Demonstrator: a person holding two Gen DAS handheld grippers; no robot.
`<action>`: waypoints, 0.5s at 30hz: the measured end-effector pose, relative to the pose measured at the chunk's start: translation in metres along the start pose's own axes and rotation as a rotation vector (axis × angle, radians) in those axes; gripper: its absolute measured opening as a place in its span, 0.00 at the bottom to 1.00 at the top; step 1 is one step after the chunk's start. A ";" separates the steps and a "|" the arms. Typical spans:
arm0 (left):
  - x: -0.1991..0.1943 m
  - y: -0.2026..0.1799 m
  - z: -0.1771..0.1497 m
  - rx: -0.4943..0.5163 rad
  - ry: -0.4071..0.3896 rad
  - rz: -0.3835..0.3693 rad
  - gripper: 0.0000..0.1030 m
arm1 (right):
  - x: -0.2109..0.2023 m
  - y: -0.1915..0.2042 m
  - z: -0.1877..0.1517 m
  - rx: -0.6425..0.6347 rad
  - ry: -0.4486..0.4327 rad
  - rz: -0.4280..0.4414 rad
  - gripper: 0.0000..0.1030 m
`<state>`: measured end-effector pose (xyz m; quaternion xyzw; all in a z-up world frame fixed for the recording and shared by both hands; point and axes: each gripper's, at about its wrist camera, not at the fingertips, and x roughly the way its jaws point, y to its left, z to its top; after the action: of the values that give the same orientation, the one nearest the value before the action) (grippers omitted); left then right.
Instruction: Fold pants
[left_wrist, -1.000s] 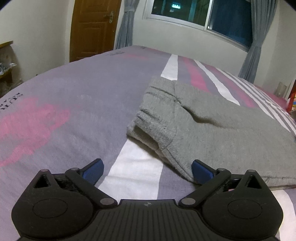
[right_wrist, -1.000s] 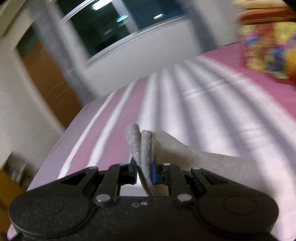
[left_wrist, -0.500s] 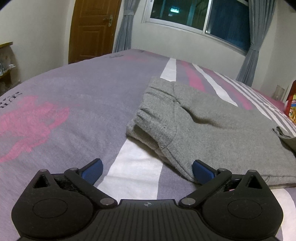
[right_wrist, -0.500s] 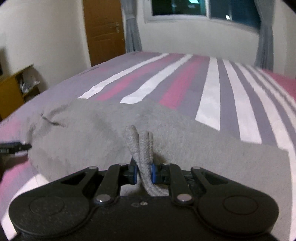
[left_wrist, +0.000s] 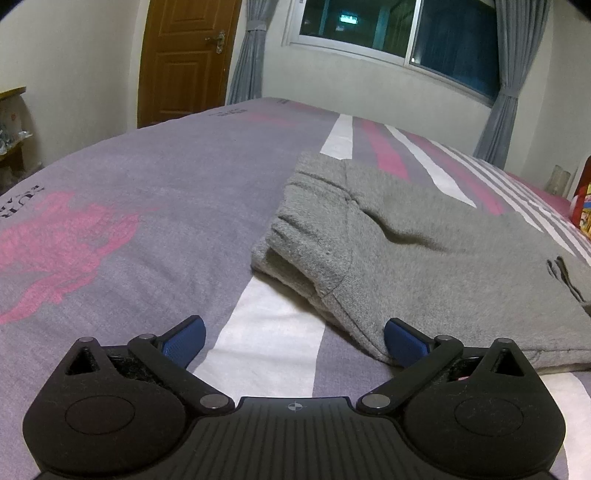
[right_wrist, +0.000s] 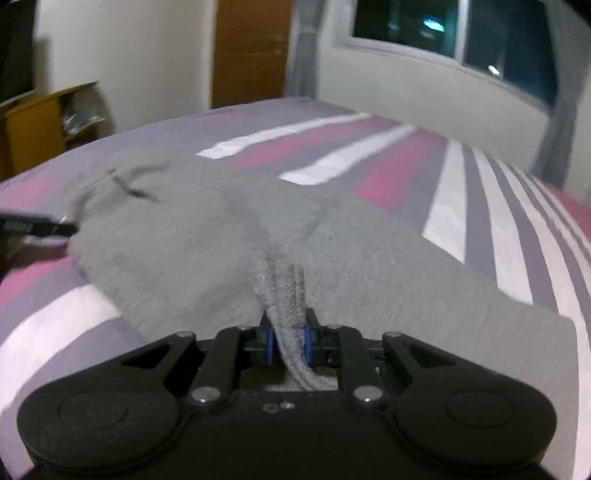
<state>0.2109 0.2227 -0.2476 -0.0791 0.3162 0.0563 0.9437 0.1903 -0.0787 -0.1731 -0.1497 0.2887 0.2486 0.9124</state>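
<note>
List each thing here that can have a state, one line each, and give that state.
left gripper: open, empty
right gripper: shut on the cuffs
pants: grey, folded over on the bed
cuffs: bunched, pinched
door: closed
curtains: tied back

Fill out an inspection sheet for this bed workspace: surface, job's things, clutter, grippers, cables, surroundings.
Surface: bed sheet, grey-purple with white and pink stripes and a pink print.
Job's things: grey pants lying folded over on the bed, ribbed band towards the left gripper.
Clutter: colourful item at the far right edge, too cropped to identify.
Grippers: left gripper open, holding nothing, one pad beside the pants' near edge; right gripper shut on a bunched fold of the pants.
Cables: nothing seen.
Surroundings: wooden door, dark window, grey curtains, wooden shelf.
</note>
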 end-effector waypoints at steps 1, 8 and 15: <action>0.000 -0.001 0.000 0.002 -0.001 0.002 1.00 | 0.000 0.001 -0.002 -0.016 0.002 0.003 0.14; 0.001 -0.004 -0.001 0.004 0.001 0.014 1.00 | 0.002 0.013 -0.003 -0.016 0.012 0.077 0.38; 0.001 -0.006 0.001 0.008 0.011 0.024 1.00 | -0.010 0.008 0.007 0.192 -0.069 0.166 0.34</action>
<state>0.2134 0.2168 -0.2468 -0.0719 0.3224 0.0662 0.9415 0.1826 -0.0725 -0.1625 -0.0285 0.2912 0.2994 0.9082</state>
